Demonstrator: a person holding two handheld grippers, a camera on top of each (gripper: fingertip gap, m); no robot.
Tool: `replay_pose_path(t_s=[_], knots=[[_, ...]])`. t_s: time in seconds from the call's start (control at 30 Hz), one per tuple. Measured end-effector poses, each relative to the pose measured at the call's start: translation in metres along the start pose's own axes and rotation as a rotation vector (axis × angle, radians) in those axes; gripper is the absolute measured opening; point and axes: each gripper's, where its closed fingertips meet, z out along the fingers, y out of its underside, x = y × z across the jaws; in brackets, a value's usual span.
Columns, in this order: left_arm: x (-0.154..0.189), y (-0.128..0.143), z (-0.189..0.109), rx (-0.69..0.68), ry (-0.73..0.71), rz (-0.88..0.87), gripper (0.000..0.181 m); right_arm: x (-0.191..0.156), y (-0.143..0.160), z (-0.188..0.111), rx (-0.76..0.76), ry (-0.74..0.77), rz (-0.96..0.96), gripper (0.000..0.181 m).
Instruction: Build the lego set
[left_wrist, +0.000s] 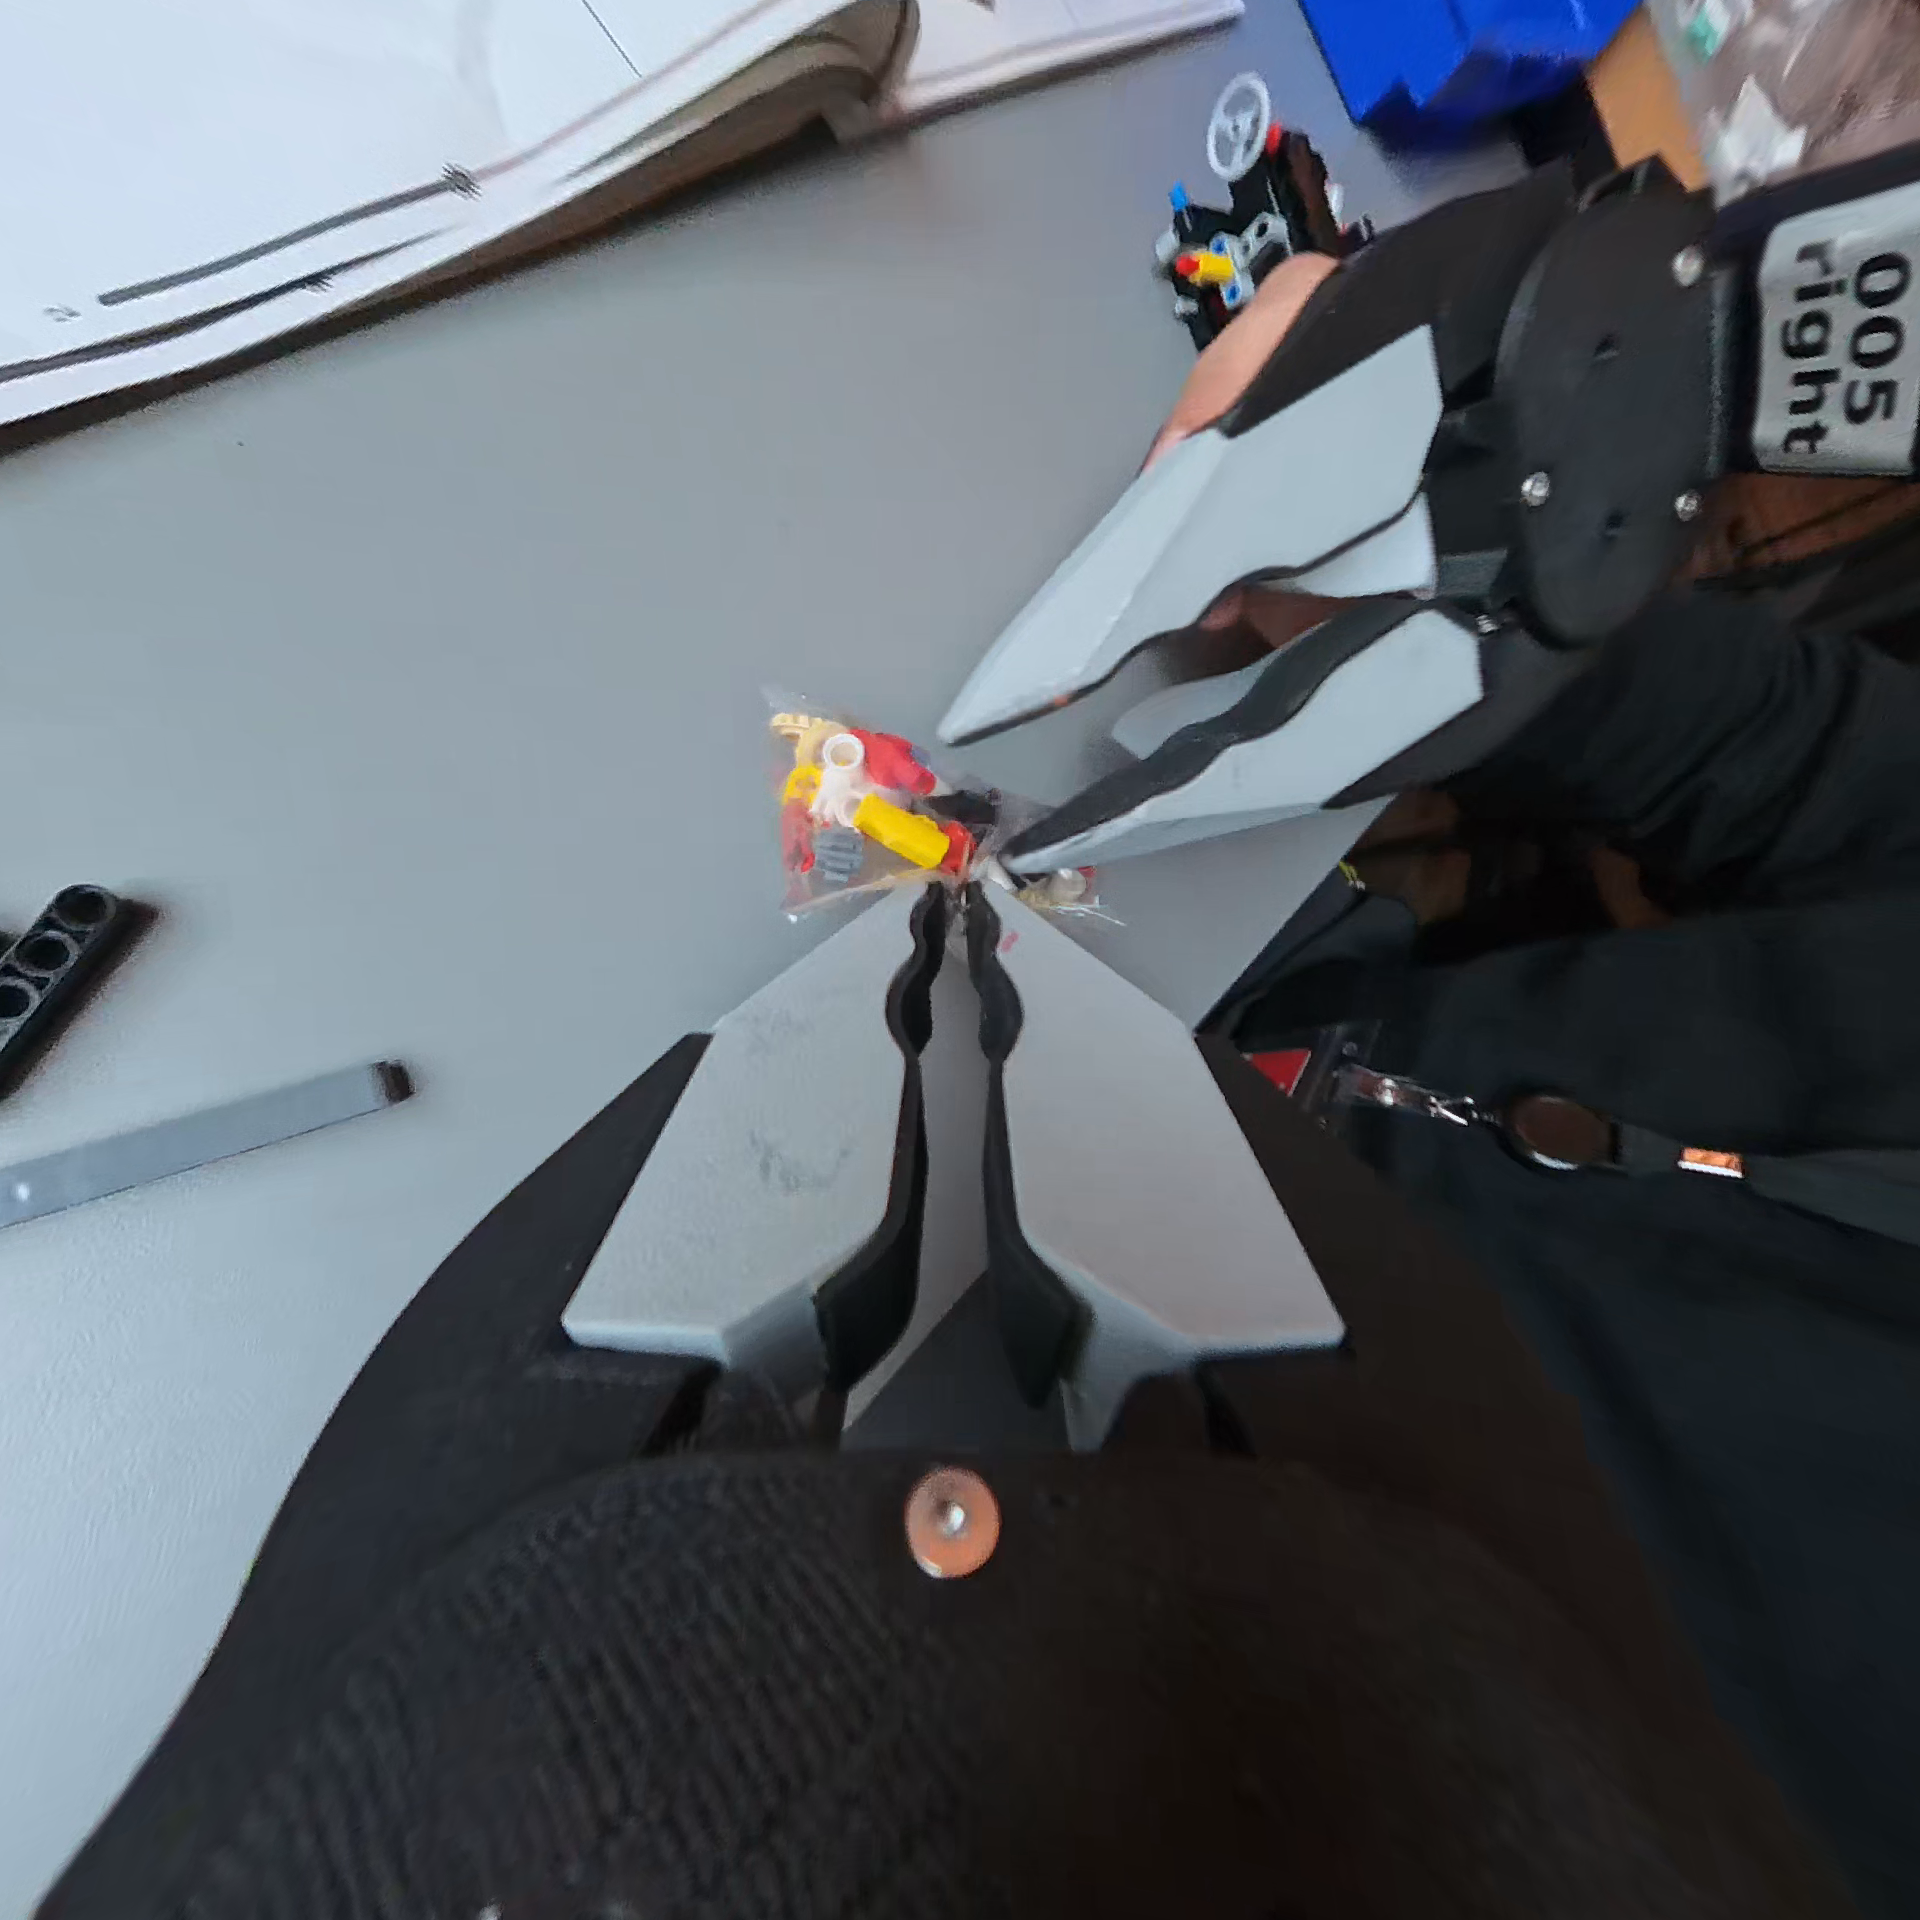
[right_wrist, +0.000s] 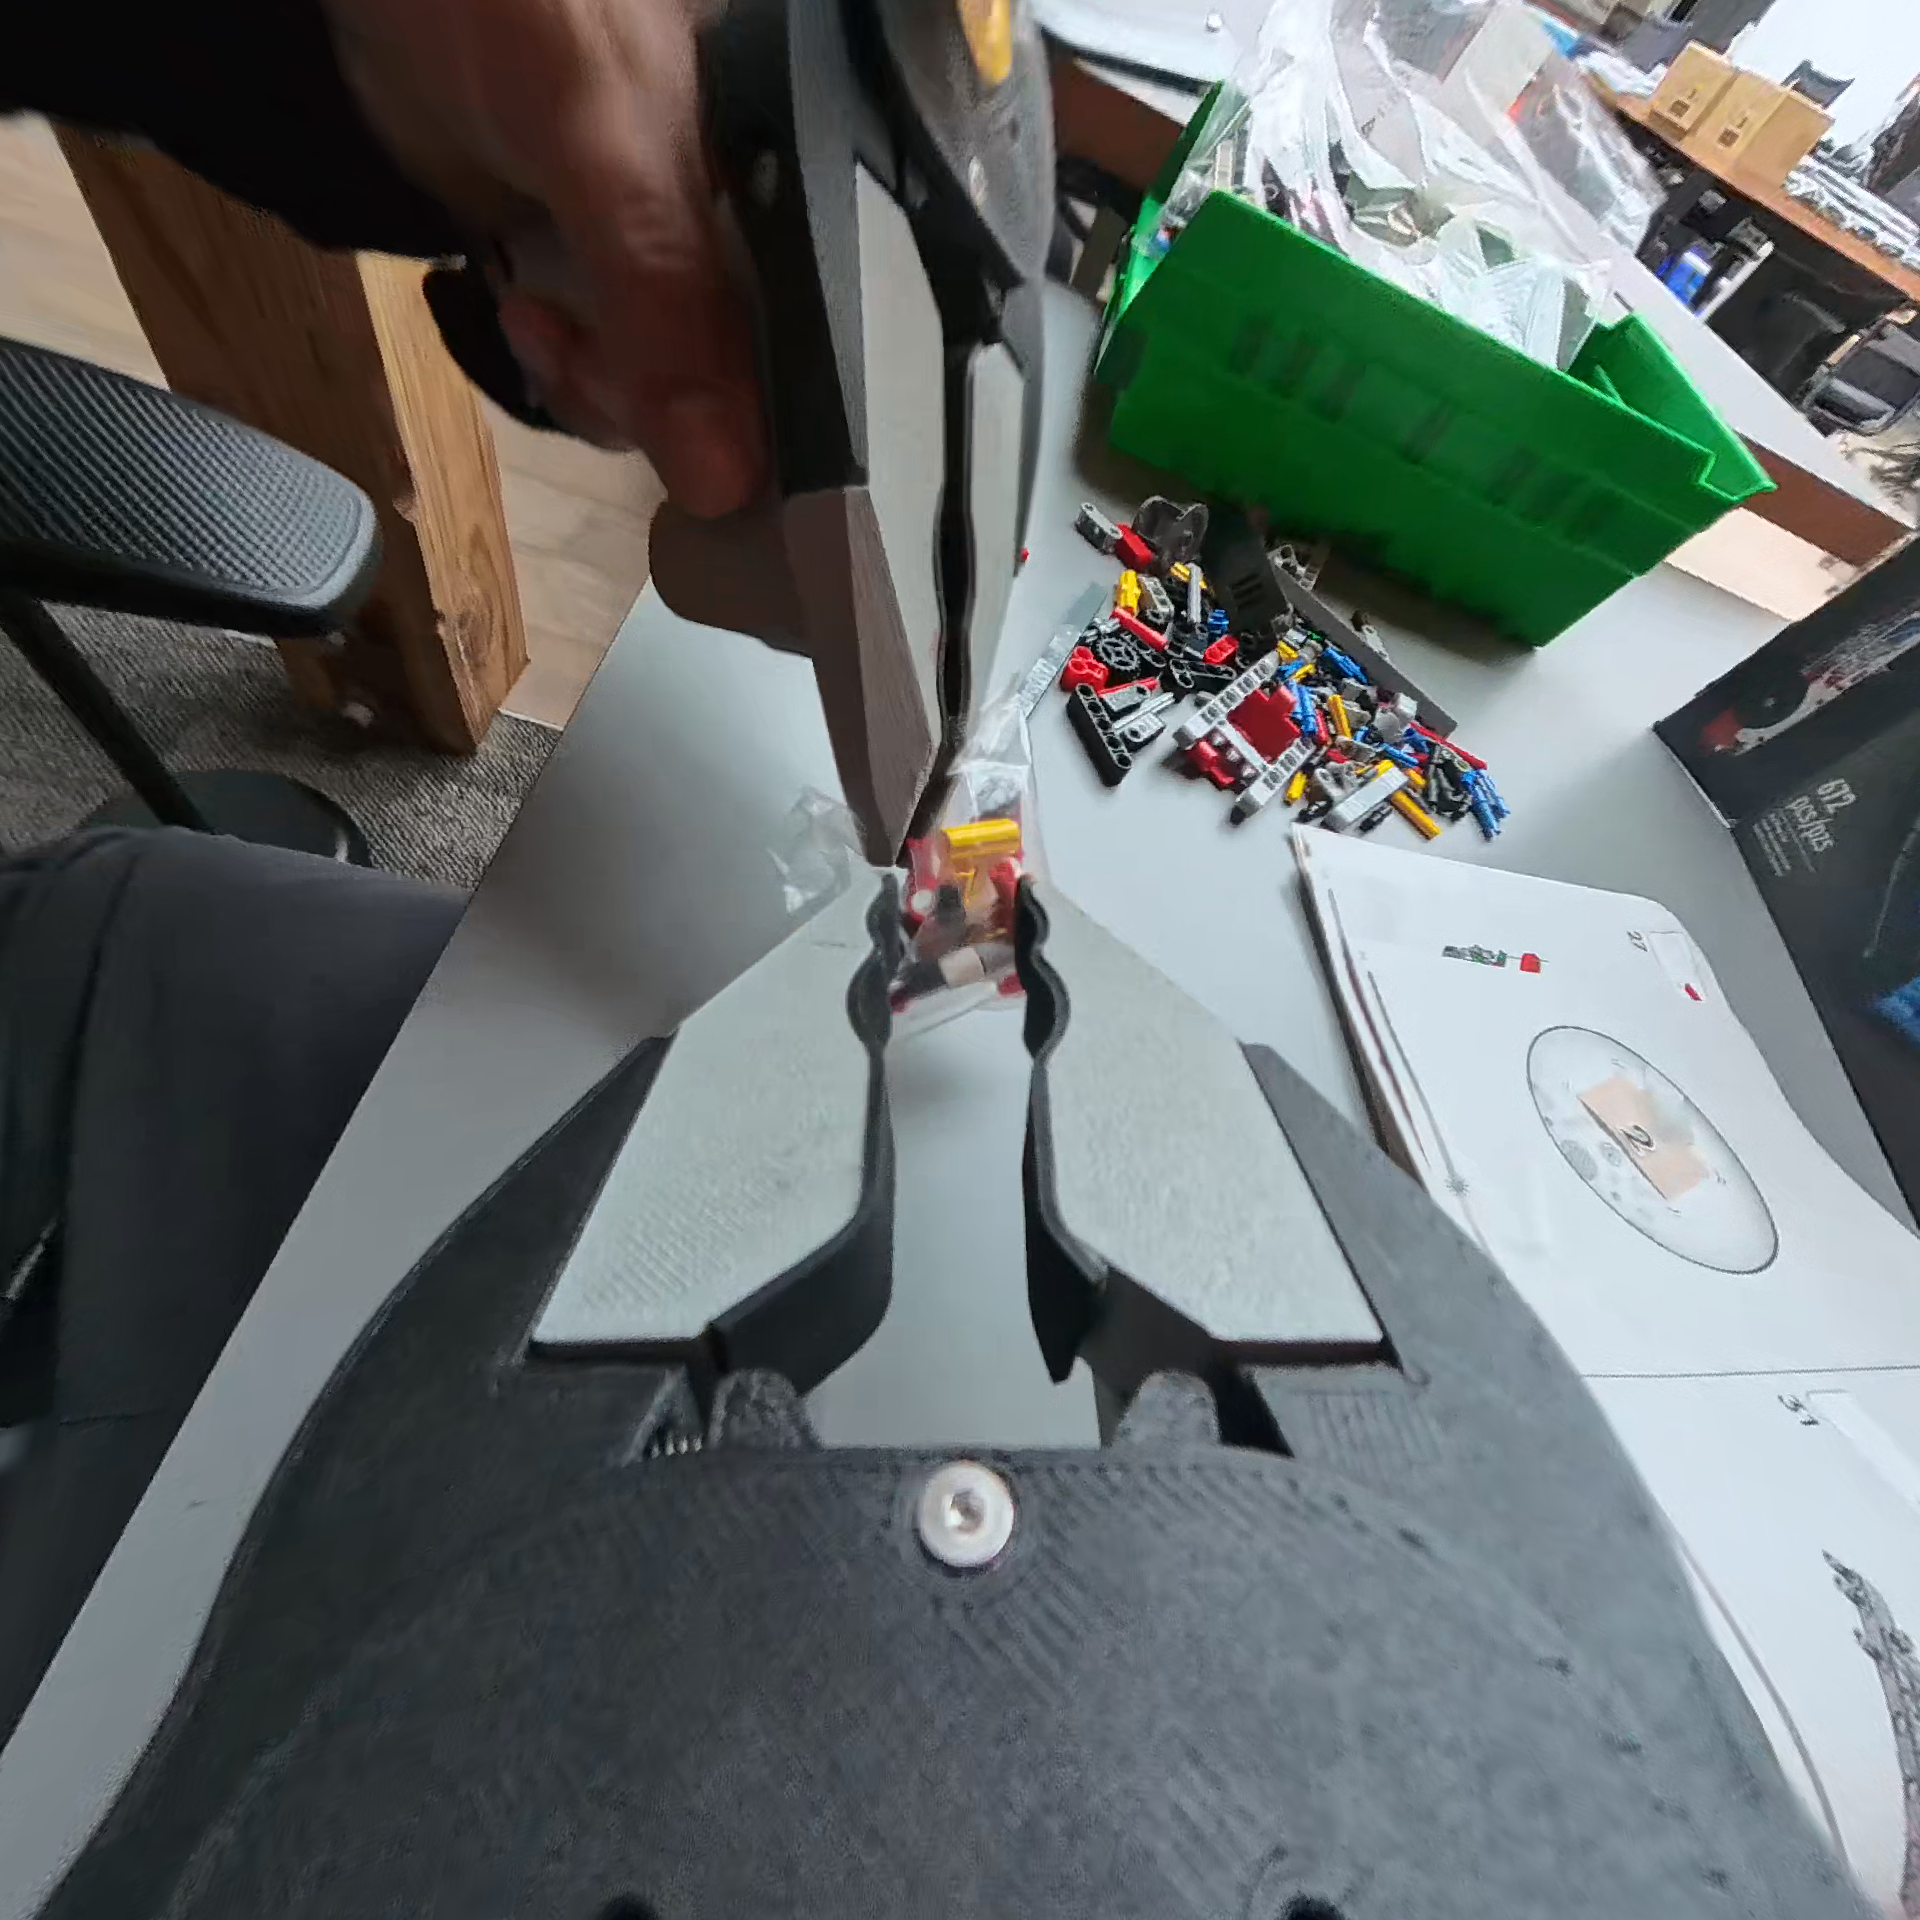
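Observation:
A small clear bag of Lego parts (left_wrist: 873, 810), with red, yellow, white and black pieces inside, hangs above the grey table (left_wrist: 520, 675). My left gripper (left_wrist: 951, 896) is shut on the bag's edge. In the right wrist view it reaches down from above (right_wrist: 920, 821). My right gripper (right_wrist: 956, 904) is open, and its fingertips straddle the other end of the bag (right_wrist: 966, 914). In the left wrist view the right gripper (left_wrist: 977, 798) comes in from the right, its lower fingertip touching the bag beside the left gripper's tips.
A pile of loose Lego pieces (right_wrist: 1278, 696) lies before a green bin (right_wrist: 1403, 436). An open instruction booklet (right_wrist: 1558, 1143) and a black box (right_wrist: 1849, 810) lie to the right. A part-built assembly (left_wrist: 1247, 239), a black beam (left_wrist: 52, 966) and a grey strip (left_wrist: 197, 1138) lie on the table. My two grippers' fingertips are within a few centimetres of each other.

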Motion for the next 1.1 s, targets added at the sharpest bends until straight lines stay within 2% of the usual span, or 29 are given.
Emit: replay_pose_path(t_s=[0.2,0.4,0.53,0.63,0.8,0.87,1.1], knots=[[0.008,0.004,0.001,-0.109,0.005,0.044,0.001,-0.012,0.004,0.004,-0.023,-0.045,-0.053,0.016],[0.009,-0.004,0.002,-0.106,0.018,0.036,0.004,-0.005,0.005,0.001,-0.029,-0.001,-0.052,0.0],[0.012,-0.007,-0.01,-0.046,0.026,0.135,0.019,0.002,0.004,-0.005,0.023,-0.052,0.098,0.0],[-0.008,-0.006,-0.02,0.014,-0.131,0.29,0.027,0.007,-0.002,-0.011,0.098,-0.126,0.231,0.0],[0.017,-0.022,-0.015,0.214,-0.173,0.513,0.03,0.007,-0.014,-0.019,0.218,-0.282,0.429,0.0],[0.018,-0.024,-0.016,0.243,-0.214,0.526,0.028,0.011,-0.013,-0.021,0.224,-0.279,0.446,0.0],[0.028,-0.029,-0.021,0.324,-0.062,0.391,0.021,0.005,-0.014,-0.02,0.225,-0.273,0.366,0.0]])
